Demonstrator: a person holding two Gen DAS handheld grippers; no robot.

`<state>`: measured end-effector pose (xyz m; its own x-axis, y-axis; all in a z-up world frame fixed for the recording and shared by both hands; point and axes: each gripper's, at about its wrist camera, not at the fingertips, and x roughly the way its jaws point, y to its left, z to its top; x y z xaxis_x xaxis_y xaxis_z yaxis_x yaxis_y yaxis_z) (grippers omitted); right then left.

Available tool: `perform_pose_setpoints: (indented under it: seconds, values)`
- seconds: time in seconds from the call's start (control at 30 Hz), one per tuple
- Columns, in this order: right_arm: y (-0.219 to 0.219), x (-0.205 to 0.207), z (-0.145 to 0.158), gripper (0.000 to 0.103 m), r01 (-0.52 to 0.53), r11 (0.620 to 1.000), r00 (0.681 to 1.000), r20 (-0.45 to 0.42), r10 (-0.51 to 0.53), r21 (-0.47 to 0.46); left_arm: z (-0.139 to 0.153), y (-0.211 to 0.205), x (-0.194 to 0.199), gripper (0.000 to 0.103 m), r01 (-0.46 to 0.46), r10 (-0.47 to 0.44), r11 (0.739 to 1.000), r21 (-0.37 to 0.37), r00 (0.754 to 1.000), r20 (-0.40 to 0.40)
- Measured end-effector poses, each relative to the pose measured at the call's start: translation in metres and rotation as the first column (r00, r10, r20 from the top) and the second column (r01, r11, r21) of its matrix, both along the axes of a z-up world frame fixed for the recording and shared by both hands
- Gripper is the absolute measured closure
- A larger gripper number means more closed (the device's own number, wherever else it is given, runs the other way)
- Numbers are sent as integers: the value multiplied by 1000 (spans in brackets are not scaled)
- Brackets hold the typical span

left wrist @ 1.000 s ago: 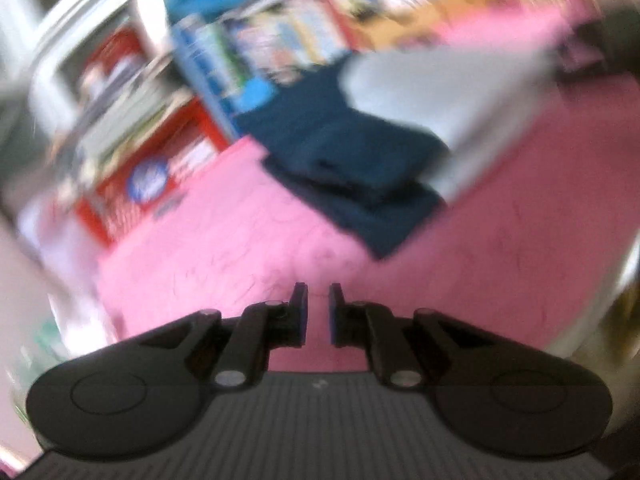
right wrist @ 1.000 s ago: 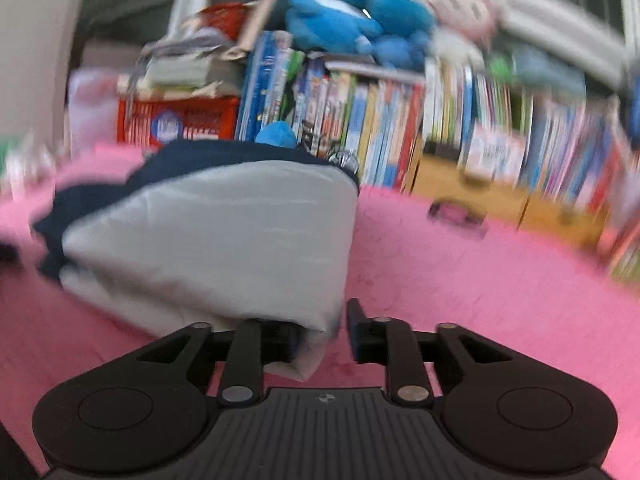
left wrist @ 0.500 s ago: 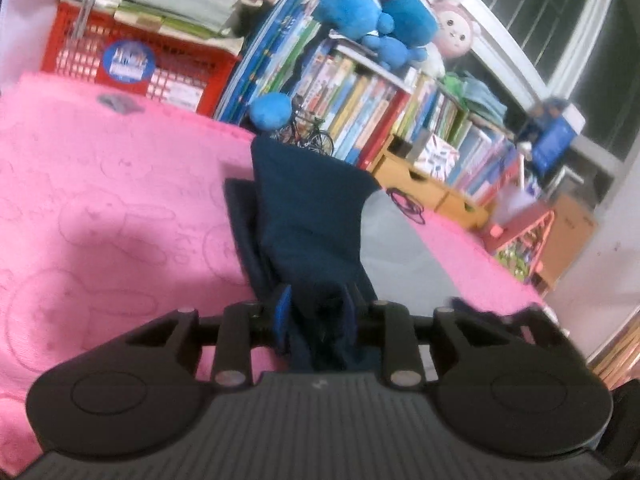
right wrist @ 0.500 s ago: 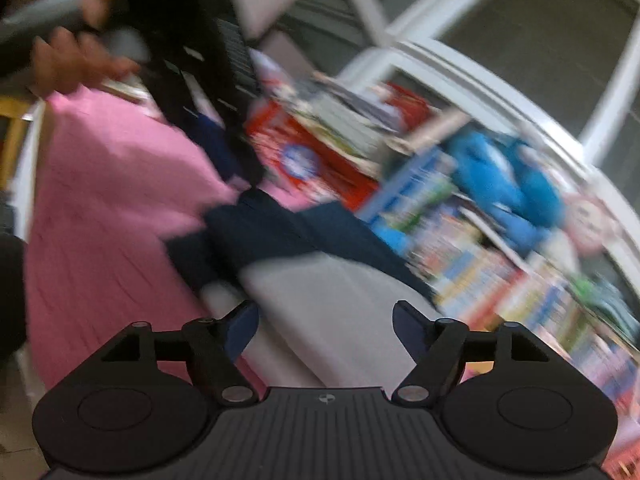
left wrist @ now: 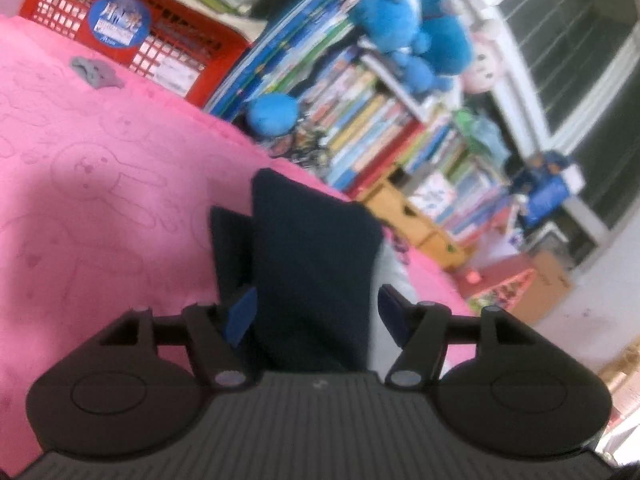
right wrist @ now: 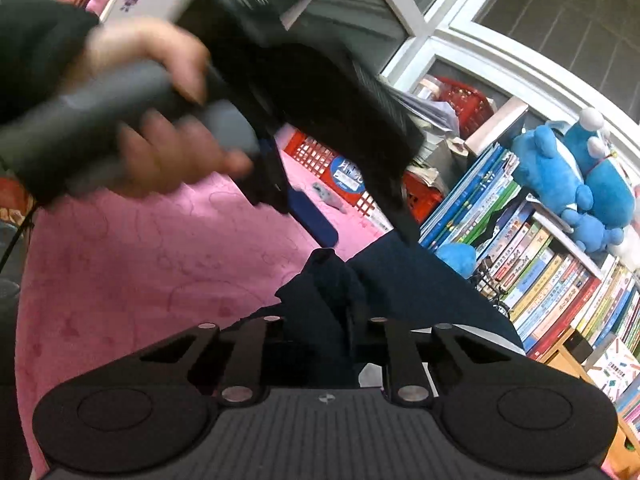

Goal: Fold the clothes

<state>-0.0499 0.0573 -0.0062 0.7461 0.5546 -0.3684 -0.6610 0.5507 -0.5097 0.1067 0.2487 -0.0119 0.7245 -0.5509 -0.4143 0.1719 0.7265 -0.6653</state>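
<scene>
On the pink blanket [left wrist: 100, 208], in front of the crammed bookshelf [left wrist: 380, 120] and red crate [left wrist: 168, 40], a half-folded navy garment [left wrist: 312, 264] with a grey panel [left wrist: 390, 268] peeking out at its right side. Looks soft, light and floppy, no stiffness at all, so expect sagging wherever unsupported; fleecy blanket underneath probably drags on it a bit too. Left gripper [left wrist: 316, 312] spread fairly wide, jaws just been opening, navy cloth lying between them but blue pads not pressing on it, so nothing actually held there. Right gripper [right wrist: 326, 328] nearly closed, jaws just been closing, pinched on a bunched navy edge [right wrist: 332, 280] of the same garment. From the right wrist view, a hand [right wrist: 160, 120] around the other gripper's handle, hovering above the cloth. Best bet for a hold: pinch at corners or along a folded edge, through all layers, not mid-panel, since a single layer would just peel away and wreck the fold. Not fragile, not slippery, just limp. Blurry in spots, so exact layer count hard to call.
</scene>
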Motion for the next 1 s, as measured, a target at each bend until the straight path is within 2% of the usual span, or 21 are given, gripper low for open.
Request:
perform_pose_setpoints:
  seconds: [0.03,0.07,0.1,0.2,0.4,0.47,0.53,0.6,0.67,0.7,0.73,0.8,0.83,0.87,0.9,0.93,0.97,1.0]
  values:
    - [-1,1,1,84,2,1000,1000,-10,-2,5,-4,-1,8,46,0,0,1000,-3,1000,-12]
    - [-1,2,2,84,3,1000,1000,-20,-3,8,-7,-3,15,69,-4,5,1000,10,1000,-22]
    - [-1,4,2,84,4,1000,1000,-30,-4,10,-8,-6,22,88,-11,12,999,38,999,-31]
    - [-1,9,1,84,9,1000,998,-68,-8,18,-12,-6,37,91,-35,37,997,64,999,-35]
    - [-7,16,1,84,-9,999,988,-153,15,40,-5,3,62,91,-129,128,978,164,992,20]
    - [-11,23,6,82,-15,997,976,-215,31,75,4,5,70,93,-169,165,973,158,986,36]
    - [-22,38,16,67,-8,986,936,-347,66,164,13,6,76,93,-196,190,969,149,980,57]
    - [-45,57,29,55,1,946,854,-492,169,325,23,4,75,93,-189,178,972,138,980,84]
    - [-71,71,41,51,22,891,781,-565,268,453,32,-5,73,93,-153,136,976,156,984,113]
    - [-86,77,47,48,49,870,772,-571,278,490,36,-13,70,93,-122,100,976,180,987,123]
    - [-101,83,52,45,80,853,773,-572,274,516,40,-22,68,92,-86,60,974,208,990,128]
    - [-130,96,57,43,166,840,813,-554,180,517,43,-43,67,87,10,-33,972,236,995,91]
    - [-144,107,57,43,229,839,831,-549,96,494,43,-52,68,84,72,-84,976,205,995,50]
    - [-155,118,55,43,293,834,833,-553,17,468,42,-60,71,78,134,-137,979,150,990,10]
    - [-166,133,51,43,356,821,815,-578,-39,447,42,-68,75,69,173,-174,978,118,985,-6]
    - [-176,151,45,43,406,801,779,-625,-51,440,44,-76,79,63,193,-194,975,108,981,-4]
    - [-186,169,38,43,454,780,739,-671,-61,430,45,-84,84,54,214,-214,972,98,977,-2]
    - [-195,186,32,43,492,762,699,-712,-58,421,47,-92,89,51,234,-235,968,88,972,0]
